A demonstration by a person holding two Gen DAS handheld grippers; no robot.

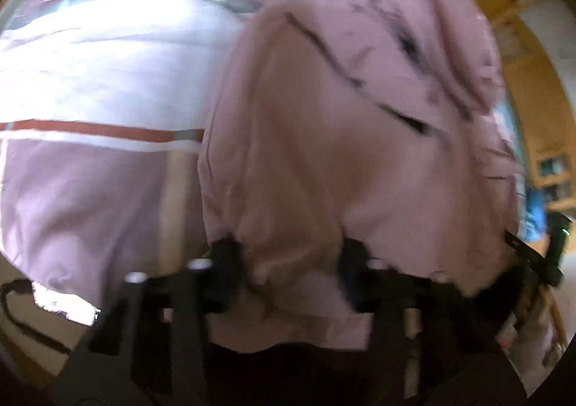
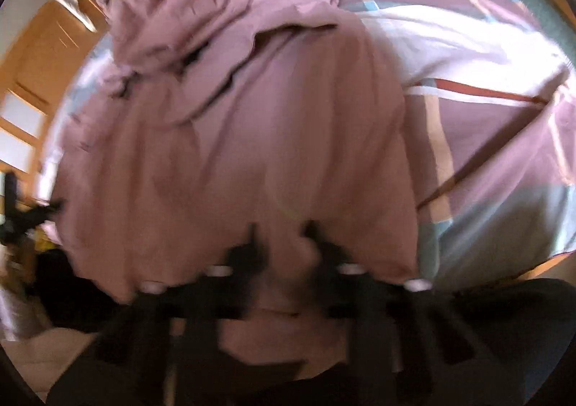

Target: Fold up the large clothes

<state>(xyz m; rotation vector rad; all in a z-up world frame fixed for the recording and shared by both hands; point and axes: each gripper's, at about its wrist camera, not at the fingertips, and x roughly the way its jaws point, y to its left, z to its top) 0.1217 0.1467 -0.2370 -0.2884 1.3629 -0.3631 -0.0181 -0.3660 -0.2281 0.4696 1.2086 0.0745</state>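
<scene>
A large pink jacket with dark zips lies bunched on a bed. My left gripper is shut on its near hem, with cloth bulging between the black fingers. In the right wrist view the same pink jacket spreads away from me. My right gripper is shut on another part of the near hem, cloth pinched between its fingers. Both views are motion-blurred. The other gripper shows at the edge of each view.
The bed cover is patterned in white, mauve, teal and a red stripe. Wooden furniture and walls stand to the side. The bed's near edge runs close to my grippers.
</scene>
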